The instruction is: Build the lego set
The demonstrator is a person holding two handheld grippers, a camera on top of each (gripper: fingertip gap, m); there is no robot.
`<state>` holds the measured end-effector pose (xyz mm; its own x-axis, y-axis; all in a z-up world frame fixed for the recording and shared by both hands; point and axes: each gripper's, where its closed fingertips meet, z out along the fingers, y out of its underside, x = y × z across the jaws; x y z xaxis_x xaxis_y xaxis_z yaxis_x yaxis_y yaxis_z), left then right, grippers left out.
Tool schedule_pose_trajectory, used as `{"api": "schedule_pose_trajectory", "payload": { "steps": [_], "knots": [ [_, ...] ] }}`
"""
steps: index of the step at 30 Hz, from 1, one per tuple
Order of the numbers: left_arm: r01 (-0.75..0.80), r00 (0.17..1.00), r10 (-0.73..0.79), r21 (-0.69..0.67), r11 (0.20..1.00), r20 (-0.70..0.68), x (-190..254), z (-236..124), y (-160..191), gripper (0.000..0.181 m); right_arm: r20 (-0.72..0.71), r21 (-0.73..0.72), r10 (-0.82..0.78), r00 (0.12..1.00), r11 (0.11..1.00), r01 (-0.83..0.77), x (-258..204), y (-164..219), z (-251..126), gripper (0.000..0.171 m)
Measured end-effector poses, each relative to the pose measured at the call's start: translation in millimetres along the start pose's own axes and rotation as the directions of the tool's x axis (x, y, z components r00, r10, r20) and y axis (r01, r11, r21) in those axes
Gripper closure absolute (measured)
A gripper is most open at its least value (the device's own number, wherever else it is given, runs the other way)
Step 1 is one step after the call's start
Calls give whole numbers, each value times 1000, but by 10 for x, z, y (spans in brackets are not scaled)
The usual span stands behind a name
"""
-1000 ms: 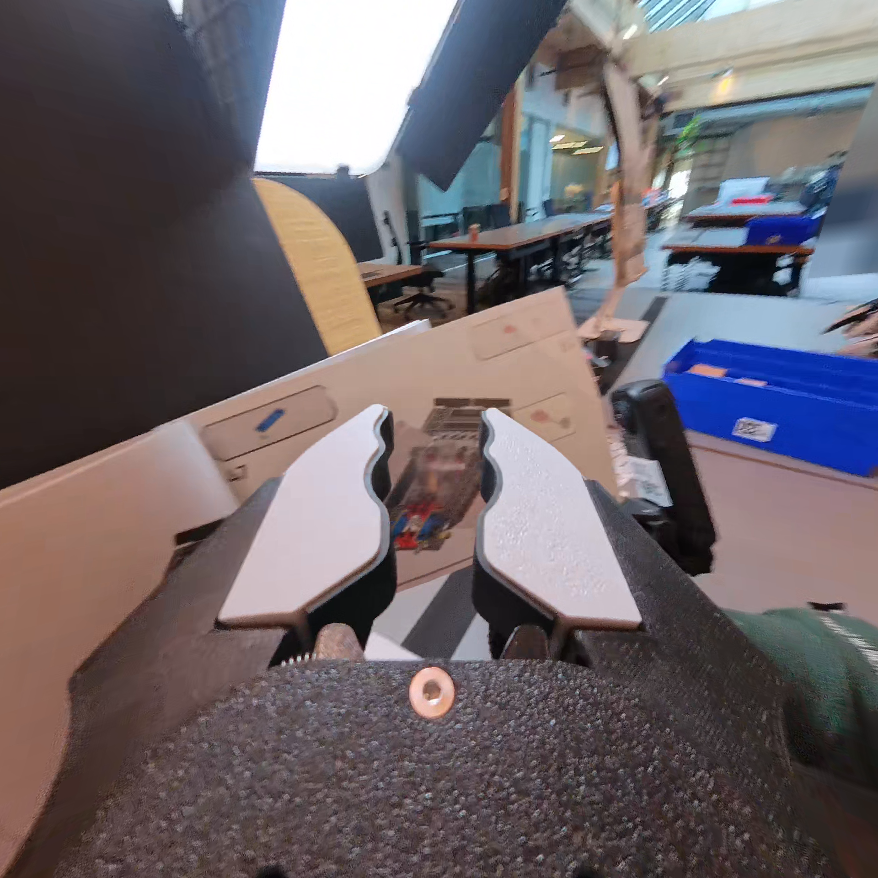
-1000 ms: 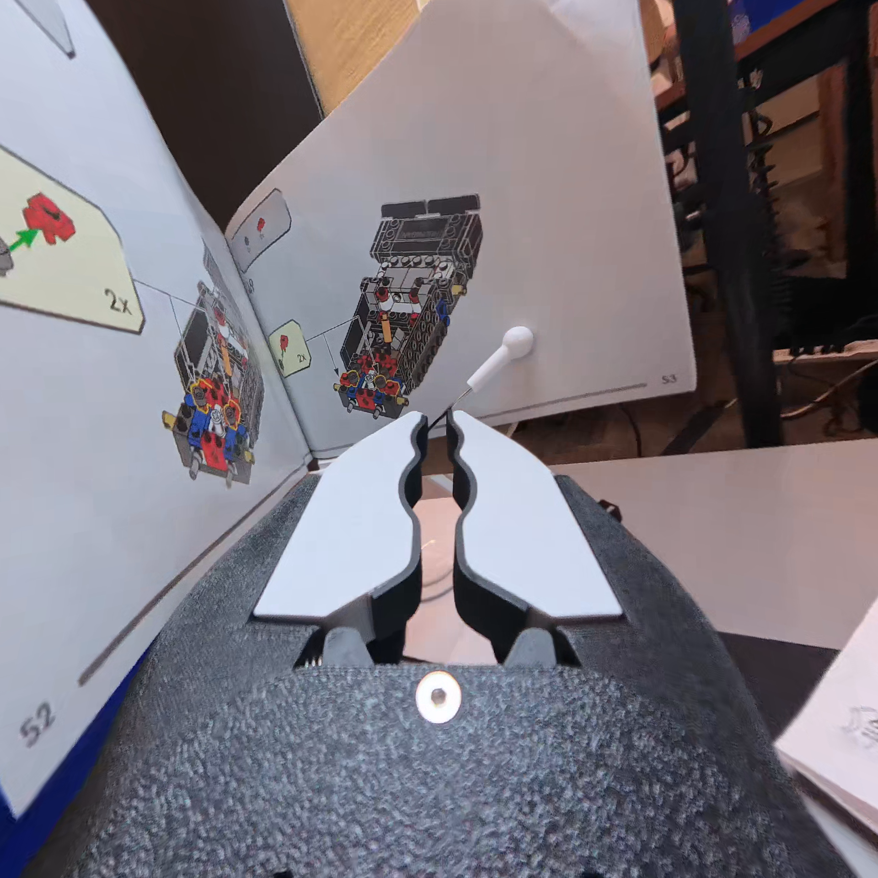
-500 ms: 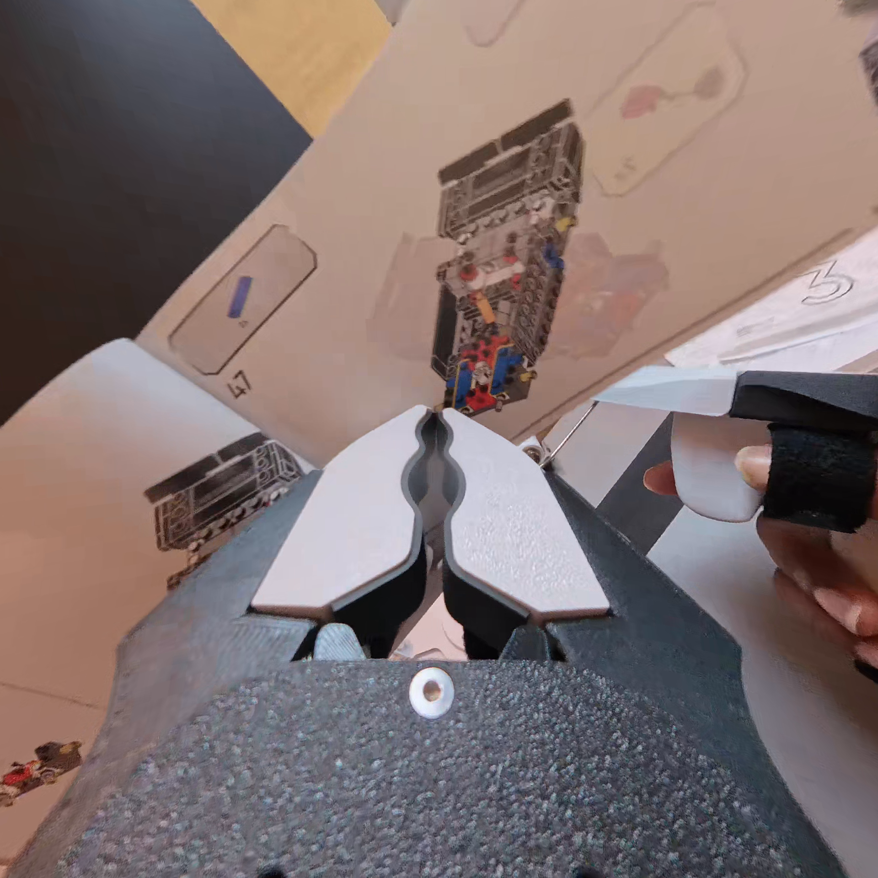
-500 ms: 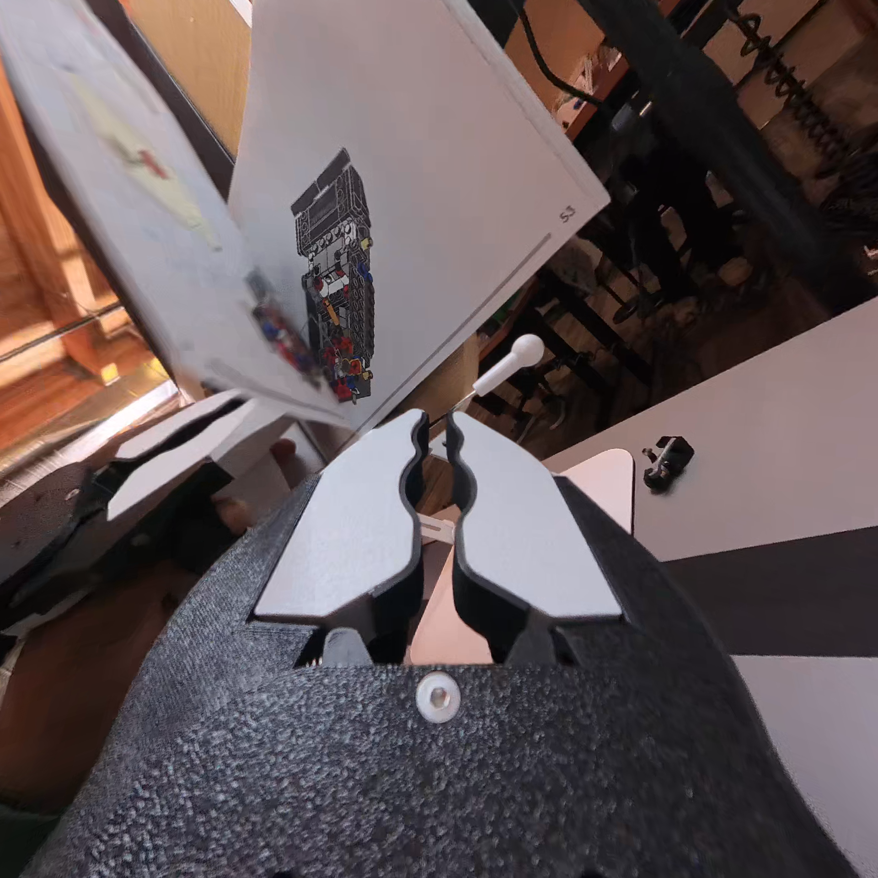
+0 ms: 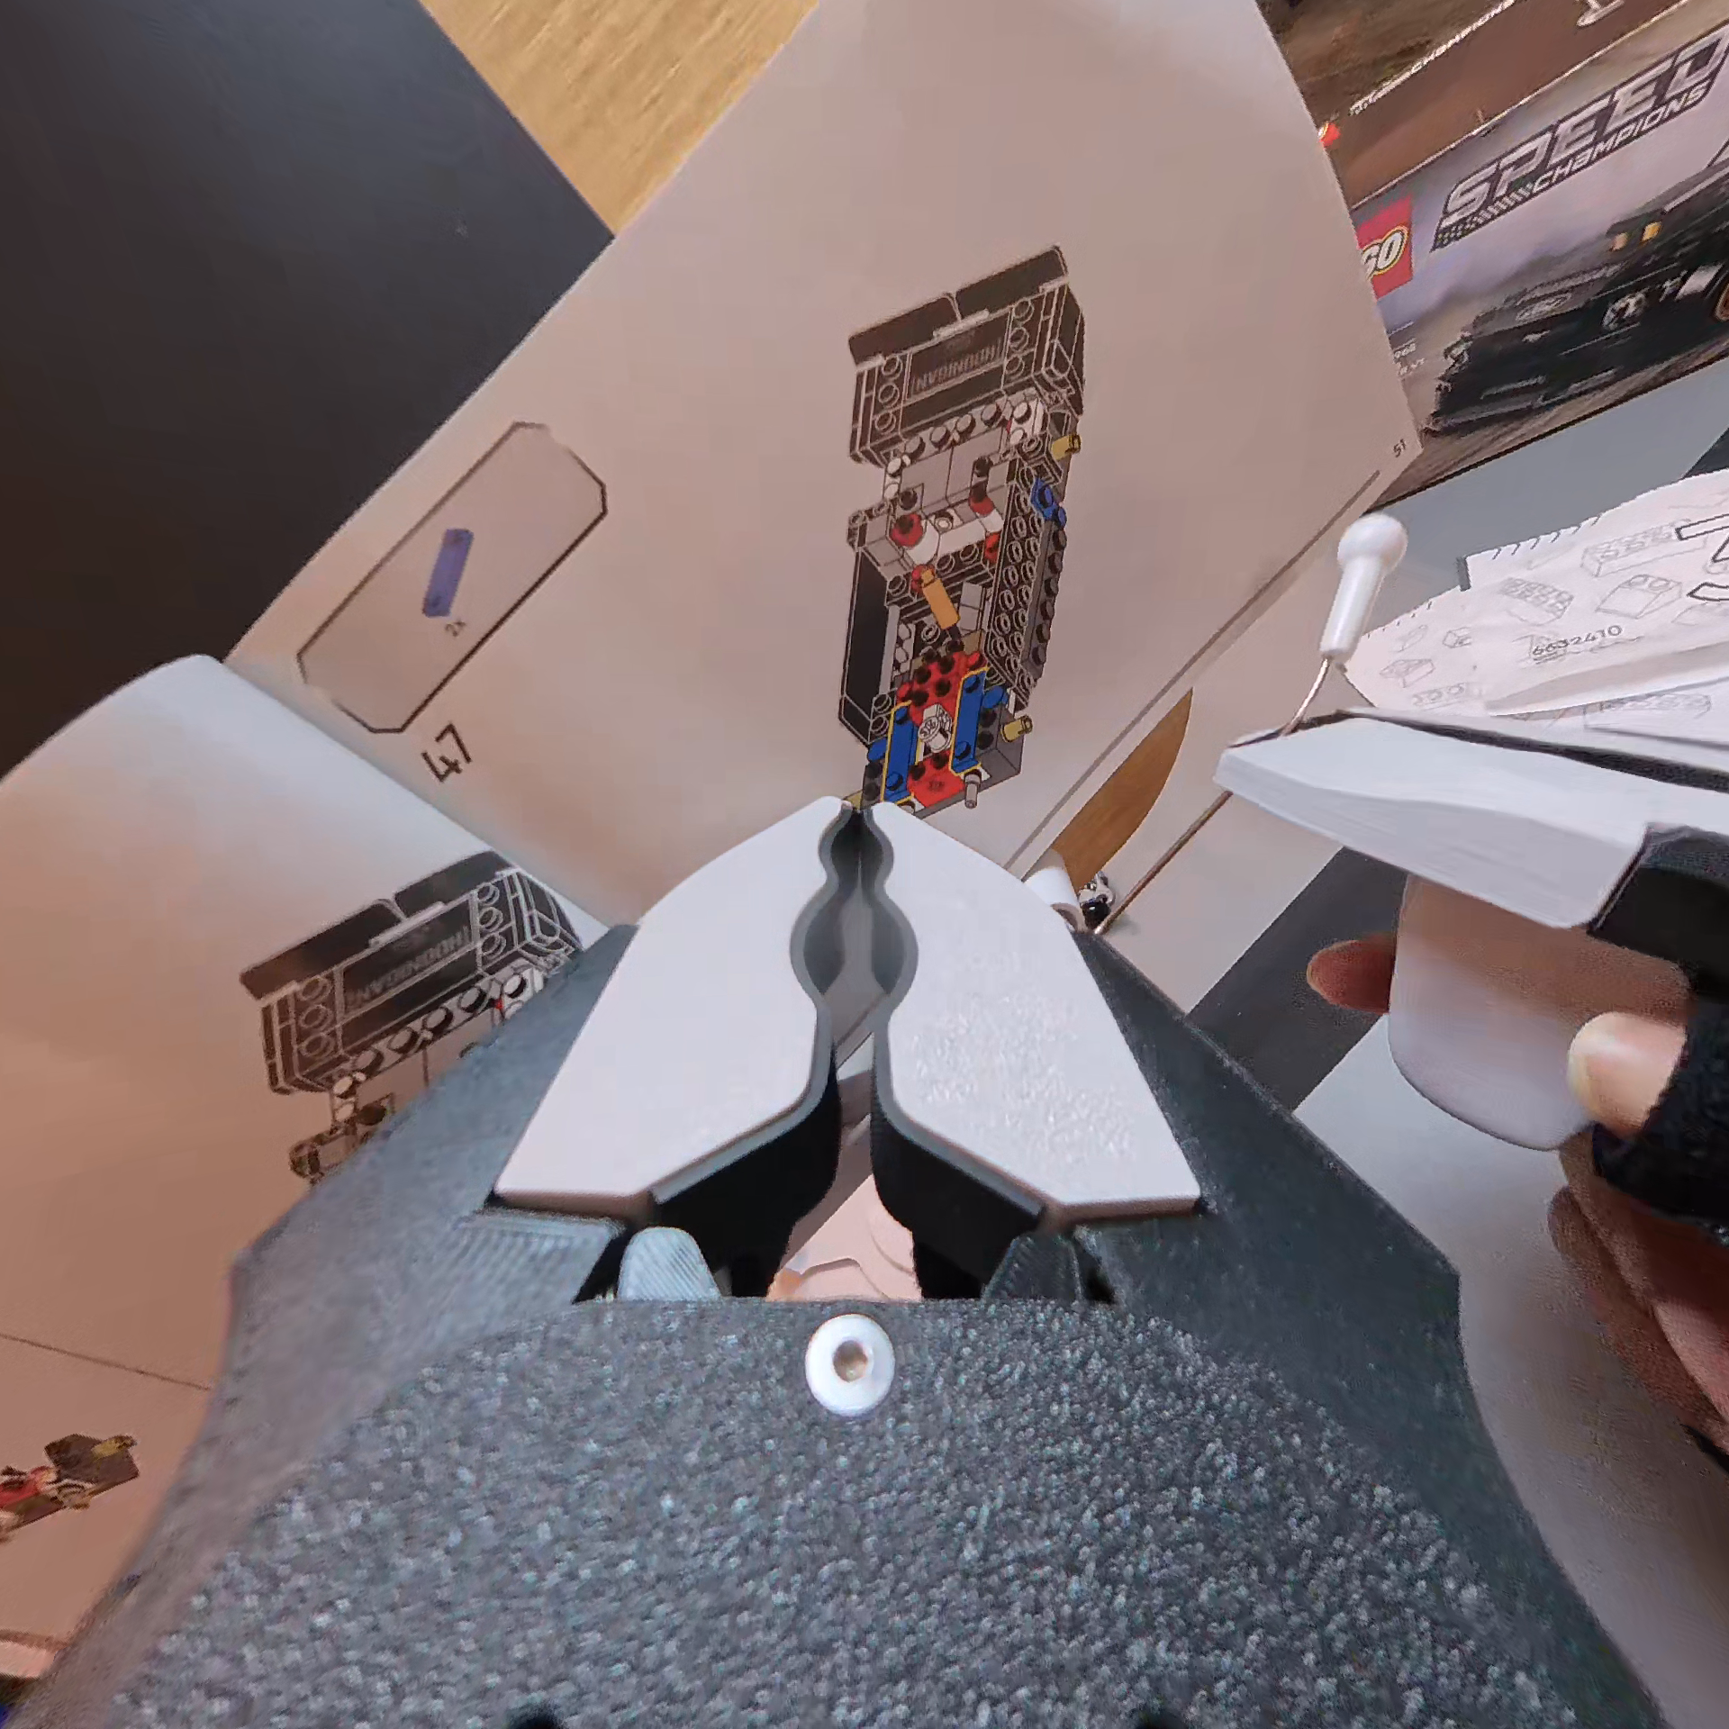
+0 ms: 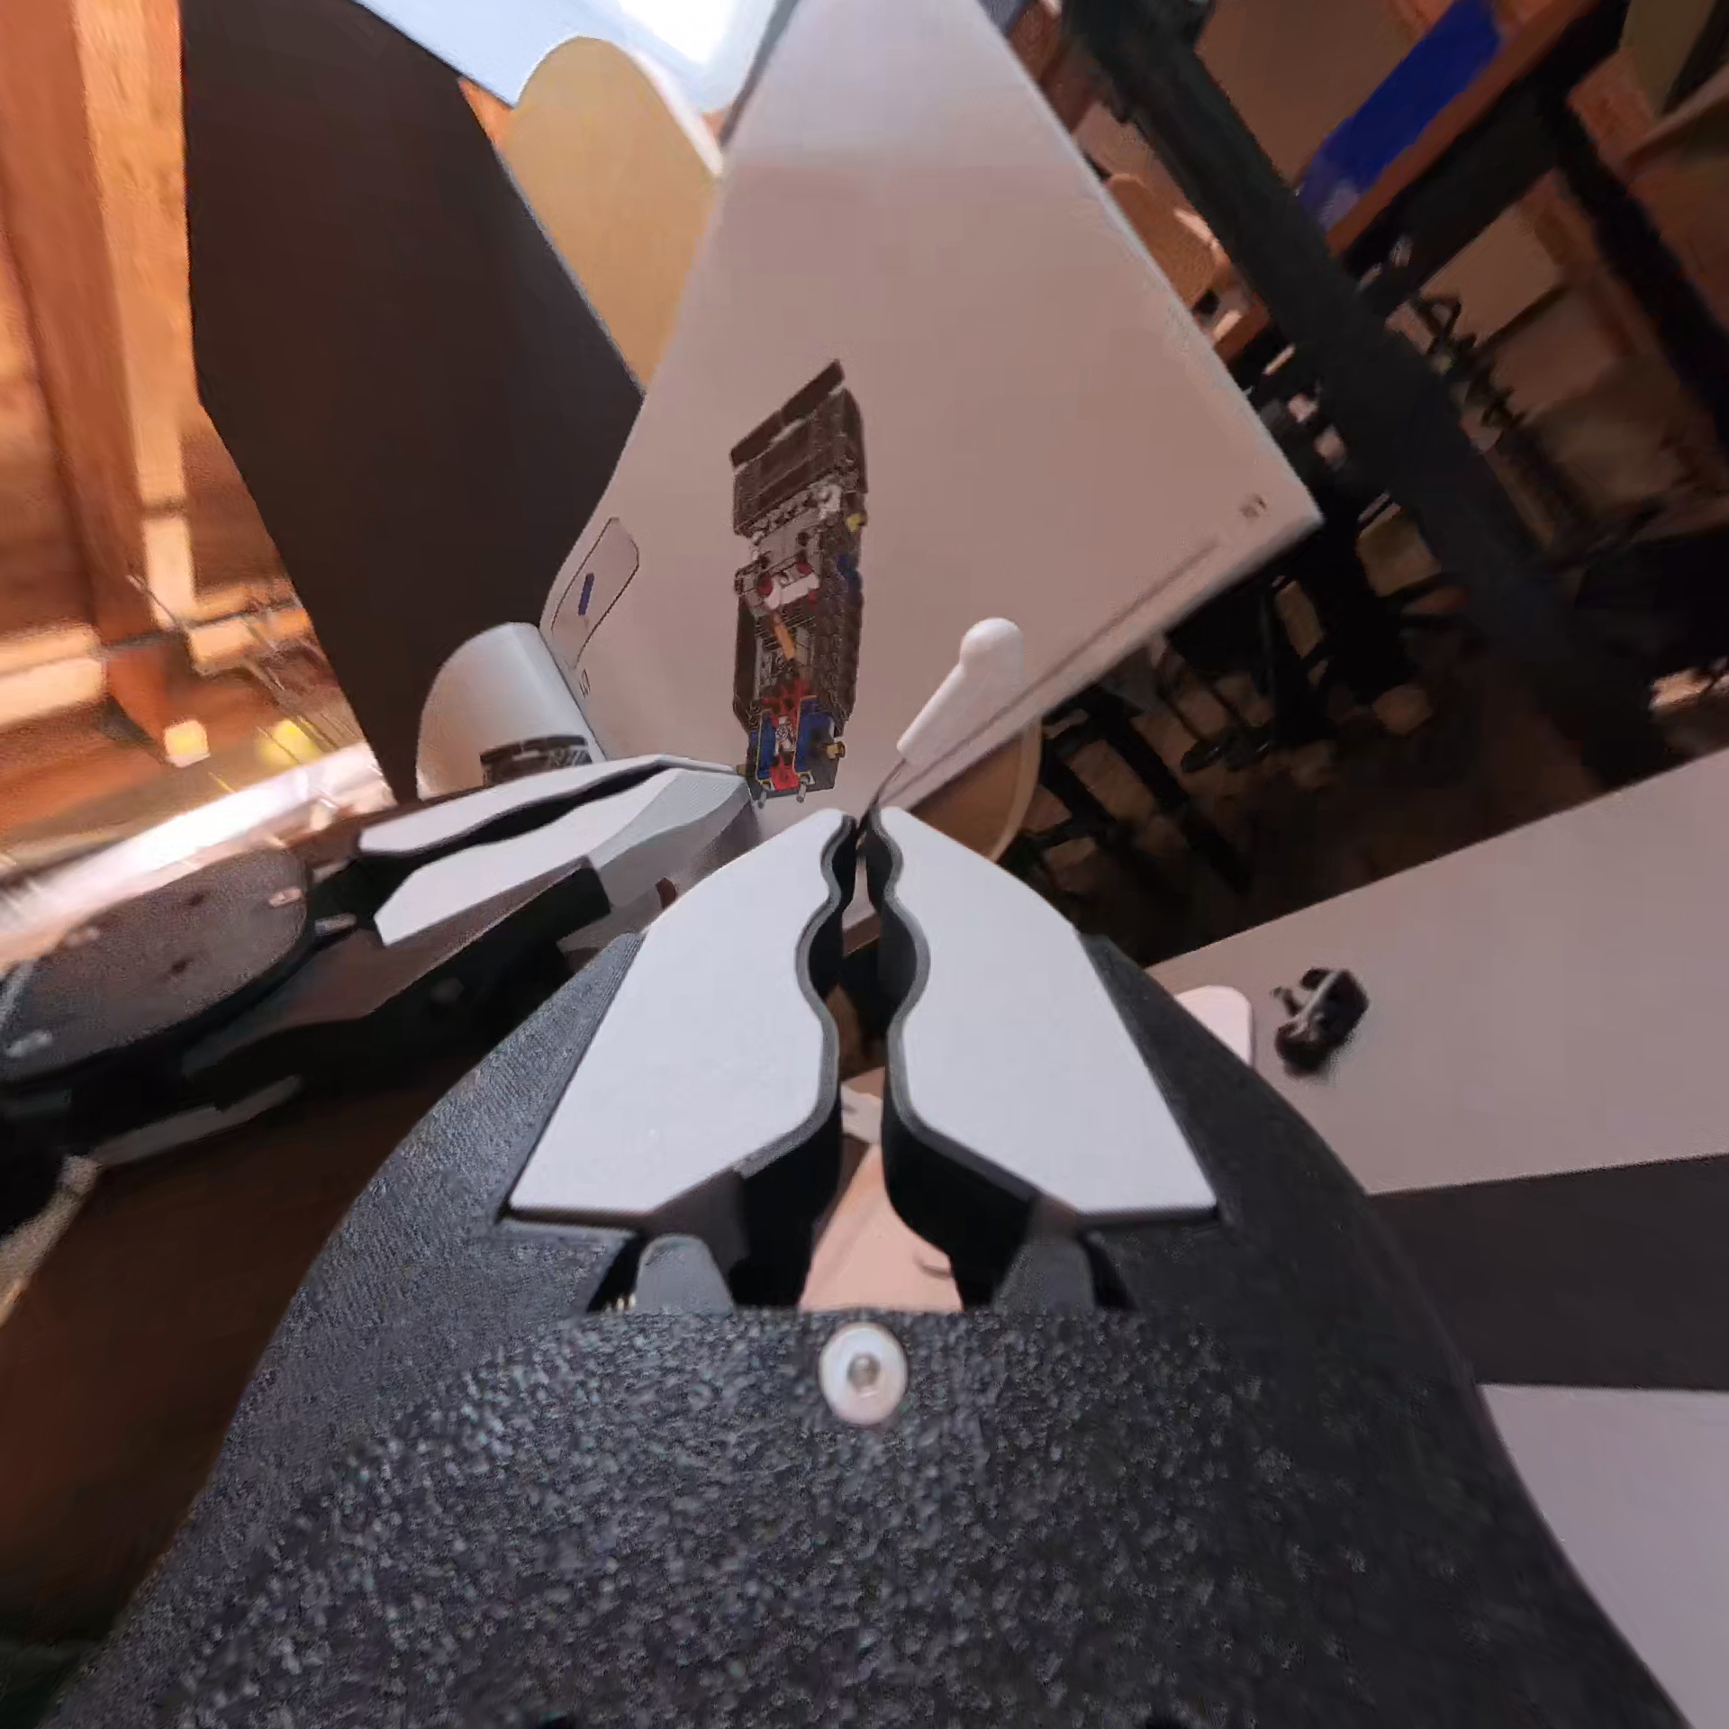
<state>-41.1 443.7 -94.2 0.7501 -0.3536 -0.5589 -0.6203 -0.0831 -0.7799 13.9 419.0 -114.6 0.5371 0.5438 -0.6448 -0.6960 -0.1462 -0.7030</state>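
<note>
The open instruction booklet (image 5: 748, 393) has one page raised, with a drawing of a black car chassis; it also shows in the right wrist view (image 6: 936, 393). My left gripper (image 5: 856, 816) is shut, its tips pinching the lower edge of that page; in the right wrist view it (image 6: 739, 793) comes in from the left. My right gripper (image 6: 859, 823) is shut on a thin wire tool with a white bulb tip (image 6: 964, 692). In the left wrist view the right gripper (image 5: 1244, 777) sits to the right, the tool's tip (image 5: 1368, 547) above it.
The Lego box (image 5: 1544, 234) stands at the back right. A printed paper bag (image 5: 1544, 636) lies behind the right gripper. A small black Lego piece (image 6: 1319, 1015) lies on the grey table (image 6: 1516, 1048), which has a black stripe. A hand (image 5: 1609, 1067) holds the right gripper. A dark panel (image 5: 187, 281) stands behind the booklet. My hands' fingertips stand some 7 cm from each other. The small black Lego piece (image 6: 1319, 1015) is about 20 cm from both grippers' fingertips.
My left gripper went from open to shut and moved in onto the page's lower edge. The page swung up. My right gripper stayed shut on the wire tool and turned left.
</note>
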Motion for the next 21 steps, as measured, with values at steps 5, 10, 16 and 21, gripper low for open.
{"api": "schedule_pose_trajectory", "payload": {
  "steps": [5, 10, 16, 21],
  "knots": [
    [-8, 1000, 9, 13, 1000, -21, 4, -6, 0, 181, 27, -103, -577, 816, 811, 576, -179, -72, 148, 168],
    [-3, 999, 4, 14, 1000, -45, 12, -18, -3, 181, 124, -220, -784, 608, 576, 787, -197, -45, 325, 166],
    [29, 998, -25, 66, 997, -60, -15, -329, -39, 181, 172, -297, -717, 675, 615, 730, -171, -50, 300, 162],
    [191, 978, -169, 205, 960, -124, -3, -1161, -210, 181, 280, -269, -731, 623, 563, 782, -421, -30, -104, 143]
  ]
}}
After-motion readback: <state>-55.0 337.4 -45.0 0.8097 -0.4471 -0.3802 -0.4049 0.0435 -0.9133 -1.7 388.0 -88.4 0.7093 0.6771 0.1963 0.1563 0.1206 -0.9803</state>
